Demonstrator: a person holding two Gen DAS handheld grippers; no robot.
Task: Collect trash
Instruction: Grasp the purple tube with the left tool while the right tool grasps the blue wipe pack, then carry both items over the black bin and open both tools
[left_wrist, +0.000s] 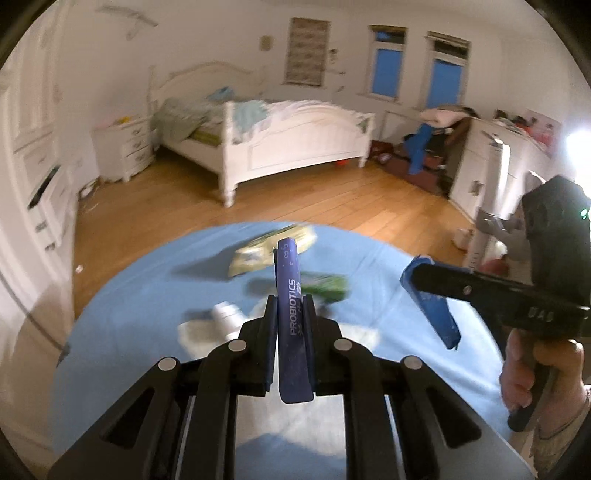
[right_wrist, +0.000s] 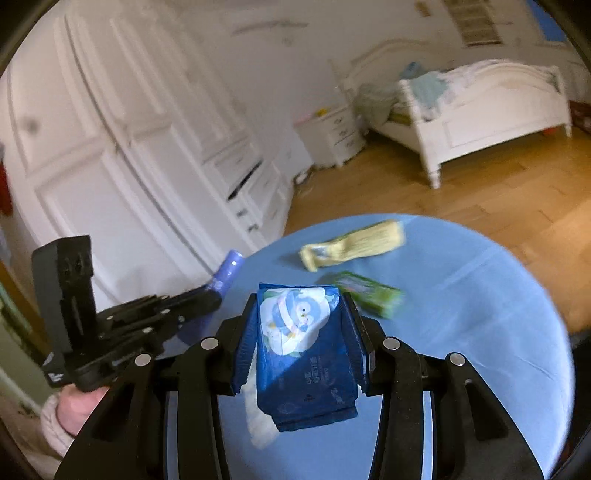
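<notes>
The crumpled white tissue (left_wrist: 225, 317) on the round blue-clothed table (left_wrist: 147, 295) was smeared by motion blur and partly hidden behind the left gripper's black fingers (left_wrist: 269, 332). The green rectangular packet (right_wrist: 369, 293) and yellow crinkled wrapper (right_wrist: 351, 243) were too blurred for their print to be read (both views alike). The dark blue penguin-printed pouch (right_wrist: 303, 347) covered most of a white tissue (right_wrist: 258, 417) beneath it.

The left gripper (left_wrist: 291, 306) clamps a dark blue probiotics sachet (left_wrist: 291, 317) upright between its fingers, above a round table with a blue cloth (left_wrist: 147, 302). At the right, the right gripper (left_wrist: 417, 275) grips a blue wrapper (left_wrist: 439, 317). Farther off on the cloth lie a yellow packet (left_wrist: 258, 251) and a green packet (left_wrist: 325, 284); a blurred white item (left_wrist: 227, 314) lies nearer left.
</notes>
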